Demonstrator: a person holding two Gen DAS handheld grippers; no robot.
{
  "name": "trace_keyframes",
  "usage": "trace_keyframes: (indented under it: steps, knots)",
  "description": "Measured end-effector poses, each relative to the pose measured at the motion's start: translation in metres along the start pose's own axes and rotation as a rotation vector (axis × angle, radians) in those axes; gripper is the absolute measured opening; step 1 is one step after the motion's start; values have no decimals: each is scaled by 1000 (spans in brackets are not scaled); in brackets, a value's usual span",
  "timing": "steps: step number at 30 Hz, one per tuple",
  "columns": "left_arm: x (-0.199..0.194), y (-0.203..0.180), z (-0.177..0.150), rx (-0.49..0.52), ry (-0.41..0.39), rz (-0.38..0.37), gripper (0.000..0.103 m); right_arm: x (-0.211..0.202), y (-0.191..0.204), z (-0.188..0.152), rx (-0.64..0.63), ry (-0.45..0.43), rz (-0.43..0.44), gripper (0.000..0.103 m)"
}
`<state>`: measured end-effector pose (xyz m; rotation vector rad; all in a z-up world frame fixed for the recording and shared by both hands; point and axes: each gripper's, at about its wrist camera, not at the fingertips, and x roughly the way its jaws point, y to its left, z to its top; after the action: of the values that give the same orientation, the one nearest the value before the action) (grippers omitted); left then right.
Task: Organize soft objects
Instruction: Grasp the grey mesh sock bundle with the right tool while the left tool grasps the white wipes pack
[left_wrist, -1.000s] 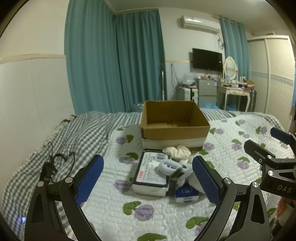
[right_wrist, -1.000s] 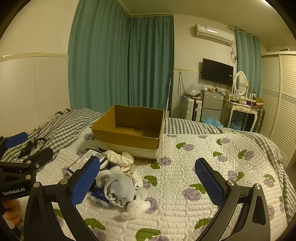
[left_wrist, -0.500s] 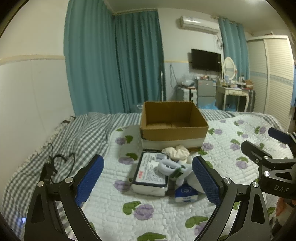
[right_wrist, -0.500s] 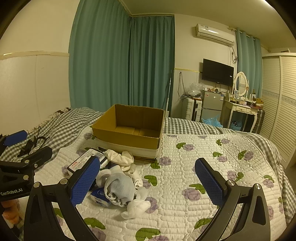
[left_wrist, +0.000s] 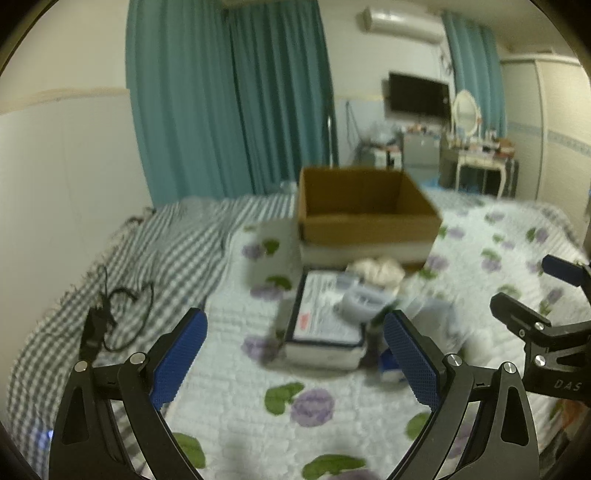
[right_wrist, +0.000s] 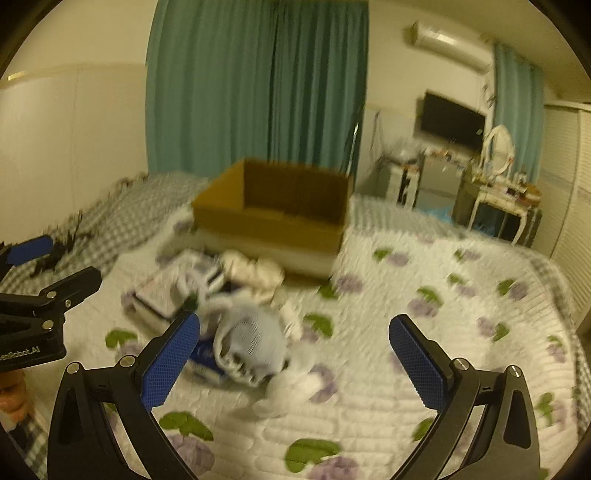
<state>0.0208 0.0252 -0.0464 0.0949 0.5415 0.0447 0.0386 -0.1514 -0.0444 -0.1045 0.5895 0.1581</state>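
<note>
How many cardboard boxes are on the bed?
1. The open cardboard box sits on the quilt behind the pile of soft things; none other shows.

View is smearing with motion blur. I am holding my right gripper (right_wrist: 294, 360) above the flowered quilt (right_wrist: 424, 332), jaws spread wide, blue pads (right_wrist: 170, 360) gripping nothing. A heap of soft things is lying just past the left pad: a pale grey-blue sock (right_wrist: 251, 341) on top, a white sock (right_wrist: 291, 391) trailing toward me, a cream cloth bundle (right_wrist: 255, 275) farther back. A flat white packet (right_wrist: 166, 288) is sitting to the left of the heap, touching it. An open cardboard box (right_wrist: 273, 210) is standing beyond the bundle. My left gripper (right_wrist: 37, 266) is poking in at the left edge, its jaws parted. Teal curtains (right_wrist: 255, 85) are hanging behind the bed.
</note>
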Motion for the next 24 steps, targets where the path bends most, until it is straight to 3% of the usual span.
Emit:
trace_keyframes:
  steps: [5,9,15,19,24]
  knots:
    - [25,4,-16,3,81,1,98,42,17,-13,-51,113,10,103]
    - [42,6,-21,-3,135,-12,98,62,24,-14,-63,150,27,101]
    - [66,-4,-27,23,194,-42,98,83,27,-16,-63,204,52,83]
    - [82,-6,-27,17,239,-87,98,86,24,-11,-18,206,108,61]
    - [93,-10,-23,21,247,-110,98,80,21,-7,-17,185,119,56]
